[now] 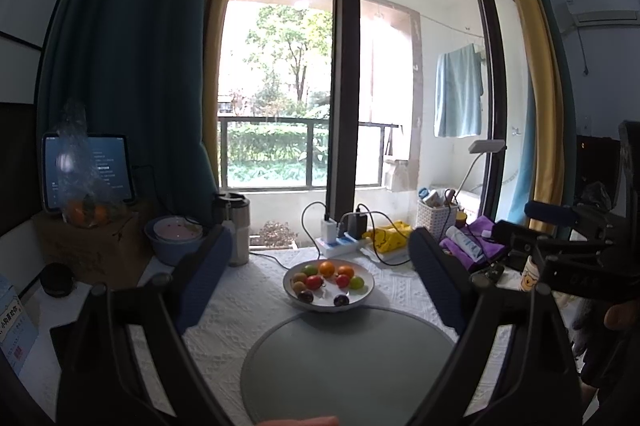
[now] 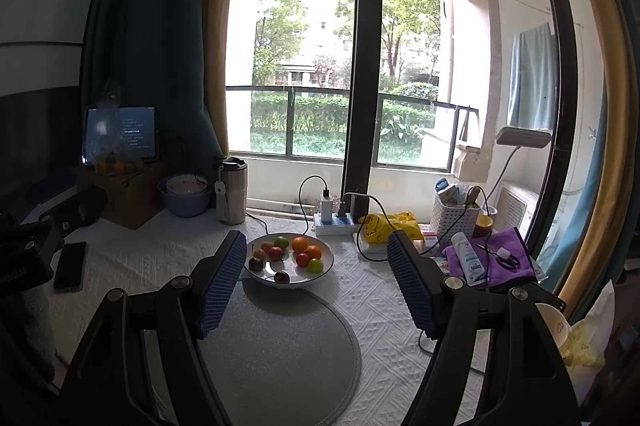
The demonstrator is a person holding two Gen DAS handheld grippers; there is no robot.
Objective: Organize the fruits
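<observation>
The fruits point(image 2: 289, 253) are piled in a white bowl point(image 2: 326, 268) at the far edge of the grey mat point(image 2: 288, 346) on the desk. Both the left hand-held gripper point(image 1: 320, 282) and right hand-held gripper point(image 2: 316, 282) are held spread and empty, short of the bowl. The small round fruits could be squeezed out and sent rolling.

Round mat point(image 1: 348, 366) cut off below (both views).

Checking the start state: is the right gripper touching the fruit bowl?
Apart. The right wrist view shows the right gripper open and empty, both pads short of the white fruit bowl, with grey placemat visible beneath the fingers.
</observation>
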